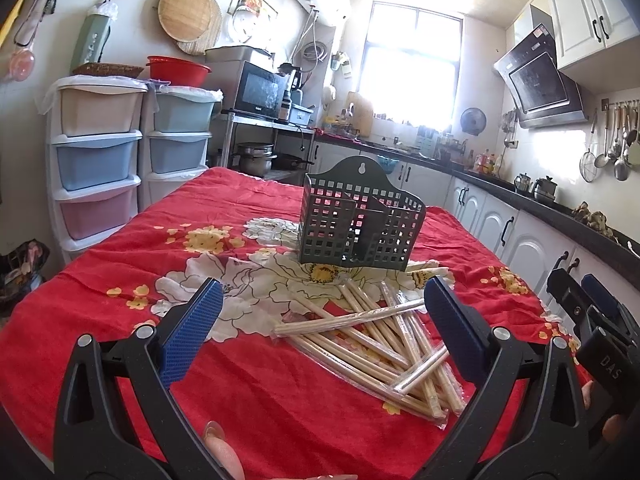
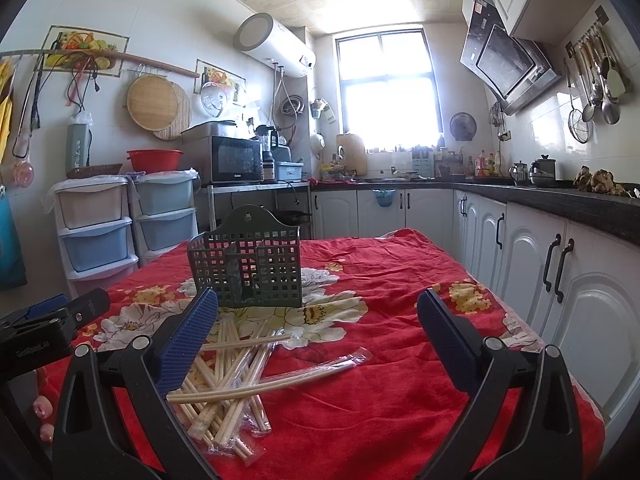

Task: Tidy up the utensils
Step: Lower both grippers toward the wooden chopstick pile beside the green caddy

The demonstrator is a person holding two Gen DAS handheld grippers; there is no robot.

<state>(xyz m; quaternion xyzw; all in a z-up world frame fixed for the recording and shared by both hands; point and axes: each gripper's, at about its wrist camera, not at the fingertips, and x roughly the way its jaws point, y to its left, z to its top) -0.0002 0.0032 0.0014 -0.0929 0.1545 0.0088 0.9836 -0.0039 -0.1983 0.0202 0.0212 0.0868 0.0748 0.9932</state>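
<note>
Hovering over wrapped chopsticks (image 1: pixel 376 344), left tool (image 1: pixel 320 312) spread apart, right tool (image 2: pixel 318 316) likewise, green holder (image 1: pixel 360 220) behind

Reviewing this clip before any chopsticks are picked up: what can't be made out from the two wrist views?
- Chopstick count: the pile of wrapped chopsticks overlaps itself, and the right gripper's blue pad covers part of it in the right wrist view.
- Inside of the green holder: the mesh walls hide its floor in both views.
- Near table edge: hidden behind the left gripper.
</note>
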